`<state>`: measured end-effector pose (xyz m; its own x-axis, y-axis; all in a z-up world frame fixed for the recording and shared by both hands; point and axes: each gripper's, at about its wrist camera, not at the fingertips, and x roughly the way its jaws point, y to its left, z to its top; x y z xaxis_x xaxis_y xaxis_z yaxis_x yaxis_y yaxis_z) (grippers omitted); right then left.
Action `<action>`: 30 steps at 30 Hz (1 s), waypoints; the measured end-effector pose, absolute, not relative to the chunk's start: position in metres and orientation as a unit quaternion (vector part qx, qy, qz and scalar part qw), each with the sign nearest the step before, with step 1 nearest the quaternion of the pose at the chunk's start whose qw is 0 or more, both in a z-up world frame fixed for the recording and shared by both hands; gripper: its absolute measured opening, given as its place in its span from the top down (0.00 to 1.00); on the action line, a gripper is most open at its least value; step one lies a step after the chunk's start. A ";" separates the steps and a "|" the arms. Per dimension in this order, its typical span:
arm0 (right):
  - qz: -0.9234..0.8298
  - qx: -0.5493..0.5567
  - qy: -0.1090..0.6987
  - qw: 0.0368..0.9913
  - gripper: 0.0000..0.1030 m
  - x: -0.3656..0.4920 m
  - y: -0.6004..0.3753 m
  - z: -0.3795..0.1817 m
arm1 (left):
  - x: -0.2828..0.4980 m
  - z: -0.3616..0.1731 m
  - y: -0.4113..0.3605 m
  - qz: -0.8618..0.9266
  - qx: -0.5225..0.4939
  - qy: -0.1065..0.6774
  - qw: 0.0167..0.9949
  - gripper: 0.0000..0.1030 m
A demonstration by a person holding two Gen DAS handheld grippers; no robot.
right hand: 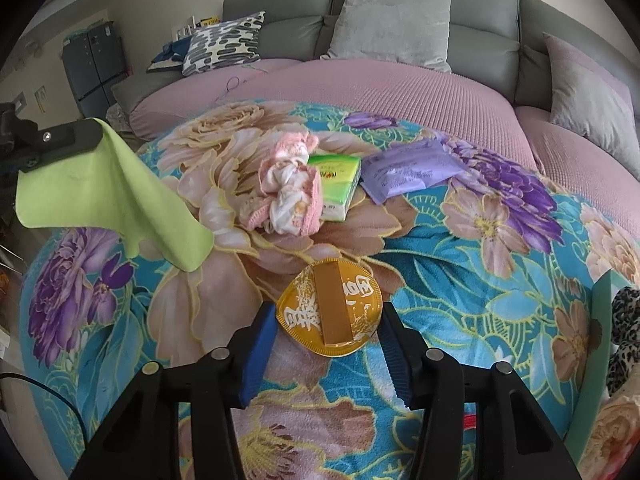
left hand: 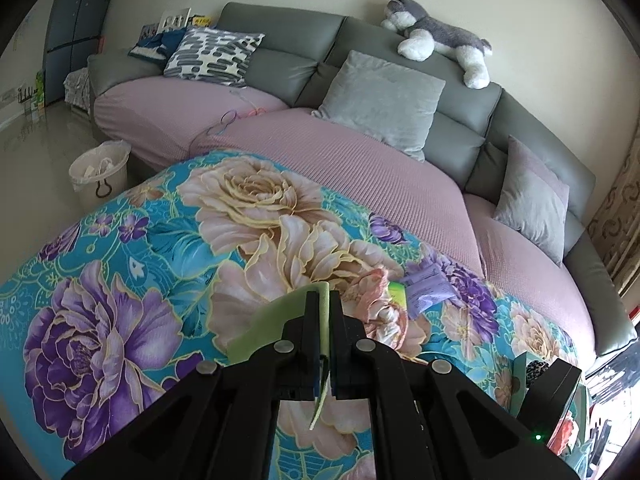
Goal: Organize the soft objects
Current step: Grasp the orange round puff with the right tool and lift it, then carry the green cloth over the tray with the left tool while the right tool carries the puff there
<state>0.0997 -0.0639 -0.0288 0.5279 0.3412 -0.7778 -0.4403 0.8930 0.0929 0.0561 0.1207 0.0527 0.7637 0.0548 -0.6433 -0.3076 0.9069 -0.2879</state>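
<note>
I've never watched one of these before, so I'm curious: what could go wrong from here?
1. The right tongs straddle the flat gold packet without pressing it; being so thin, it may slide on the fluffy floral blanket rather than lift.
2. The green cloth hangs from the left tongs by one edge, so it could slip out or drag against the pink bundle.

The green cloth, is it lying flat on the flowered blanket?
No, the green cloth hangs from the shut left tool, and only its lower corner reaches the flowered blanket.
</note>
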 end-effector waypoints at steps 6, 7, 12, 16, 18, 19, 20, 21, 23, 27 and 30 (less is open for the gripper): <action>0.223 -0.047 0.415 0.881 0.48 0.097 -0.072 -0.013 | 0.047 0.071 0.113 0.078 -0.188 0.298 0.933 0.97; 0.222 -0.045 0.411 0.883 0.48 0.096 -0.074 -0.009 | 0.047 0.074 0.112 0.074 -0.186 0.295 0.934 0.97; 0.217 -0.032 0.395 0.892 0.48 0.093 -0.087 0.008 | 0.047 0.082 0.099 0.049 -0.182 0.282 0.941 0.97; 0.205 -0.023 0.384 0.900 0.48 0.091 -0.101 0.020 | 0.048 0.089 0.083 0.025 -0.176 0.271 0.946 0.97; 0.196 -0.020 0.379 0.904 0.48 0.090 -0.110 0.025 | 0.049 0.091 0.073 0.009 -0.174 0.267 0.948 0.97; 0.191 -0.019 0.377 0.906 0.48 0.090 -0.116 0.028 | 0.049 0.093 0.068 0.003 -0.172 0.266 0.949 0.97; 0.185 -0.017 0.375 0.908 0.48 0.089 -0.121 0.030 | 0.050 0.093 0.065 -0.001 -0.171 0.264 0.949 0.97; 0.179 -0.014 0.373 0.910 0.48 0.089 -0.127 0.033 | 0.050 0.095 0.059 -0.009 -0.169 0.262 0.950 0.97; 0.167 -0.008 0.368 0.915 0.48 0.088 -0.141 0.038 | 0.051 0.098 0.048 -0.024 -0.167 0.258 0.951 0.97; 0.136 0.002 0.356 0.925 0.48 0.084 -0.175 0.049 | 0.054 0.102 0.021 -0.054 -0.159 0.252 0.953 0.97; 0.110 0.015 0.350 0.930 0.48 0.082 -0.204 0.054 | 0.056 0.103 0.000 -0.076 -0.148 0.252 0.953 0.97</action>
